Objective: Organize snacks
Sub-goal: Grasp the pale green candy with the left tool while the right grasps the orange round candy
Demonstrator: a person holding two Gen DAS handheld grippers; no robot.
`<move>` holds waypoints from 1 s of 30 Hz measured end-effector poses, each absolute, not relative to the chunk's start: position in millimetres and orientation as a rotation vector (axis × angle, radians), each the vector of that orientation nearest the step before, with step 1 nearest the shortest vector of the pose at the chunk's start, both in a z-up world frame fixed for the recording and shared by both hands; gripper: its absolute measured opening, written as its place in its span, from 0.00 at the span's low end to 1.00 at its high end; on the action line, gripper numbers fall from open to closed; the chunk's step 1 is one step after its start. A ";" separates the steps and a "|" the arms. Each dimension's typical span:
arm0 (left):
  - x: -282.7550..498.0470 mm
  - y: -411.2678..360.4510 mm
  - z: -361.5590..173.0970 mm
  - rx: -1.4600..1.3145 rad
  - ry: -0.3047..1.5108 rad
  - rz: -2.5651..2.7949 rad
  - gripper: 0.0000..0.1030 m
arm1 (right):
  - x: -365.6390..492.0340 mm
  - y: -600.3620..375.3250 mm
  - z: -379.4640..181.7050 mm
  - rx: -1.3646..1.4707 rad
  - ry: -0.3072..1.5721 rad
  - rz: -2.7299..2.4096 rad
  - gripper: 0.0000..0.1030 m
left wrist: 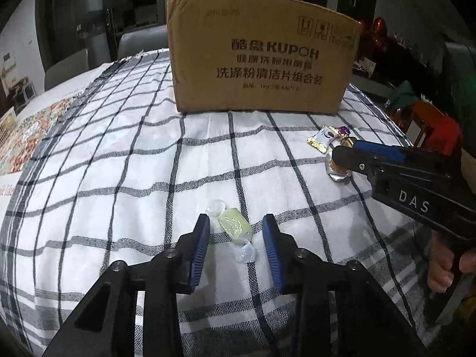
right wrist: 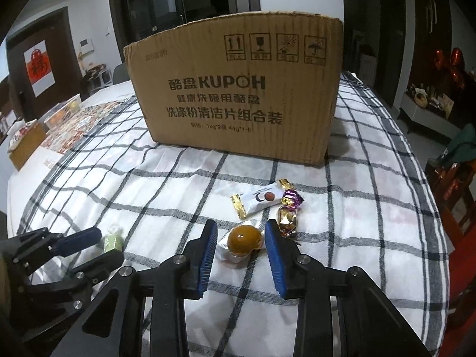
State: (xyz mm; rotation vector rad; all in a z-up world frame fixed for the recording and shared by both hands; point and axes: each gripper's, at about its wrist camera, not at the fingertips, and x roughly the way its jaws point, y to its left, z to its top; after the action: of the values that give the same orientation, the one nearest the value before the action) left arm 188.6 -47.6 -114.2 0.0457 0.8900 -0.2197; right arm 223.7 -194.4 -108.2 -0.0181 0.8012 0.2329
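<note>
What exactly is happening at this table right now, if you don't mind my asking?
A person is sorting wrapped sweets on a checked tablecloth with a handheld gripper in each hand. The left gripper straddles a pale green candy, and the right gripper straddles an orange jelly cup; neither is clamped yet. Three more sweets lie just beyond: a white bar, a purple one and a gold one. A cardboard box stands behind them, seemingly the destination.

Sweets (right wrist: pixel 269 205) lie on the cloth (right wrist: pixel 372 223) before the cardboard box (right wrist: pixel 238 95).
</note>
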 end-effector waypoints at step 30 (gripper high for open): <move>180.9 -46.7 -92.3 0.041 0.836 -0.231 0.24 | 208.9 -188.0 -95.0 -0.022 0.787 0.251 0.26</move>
State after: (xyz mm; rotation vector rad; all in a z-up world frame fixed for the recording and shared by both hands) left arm 180.9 -46.7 -92.3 0.0414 0.8361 -0.2305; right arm 208.9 -188.0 -95.0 -0.0217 0.7867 0.2511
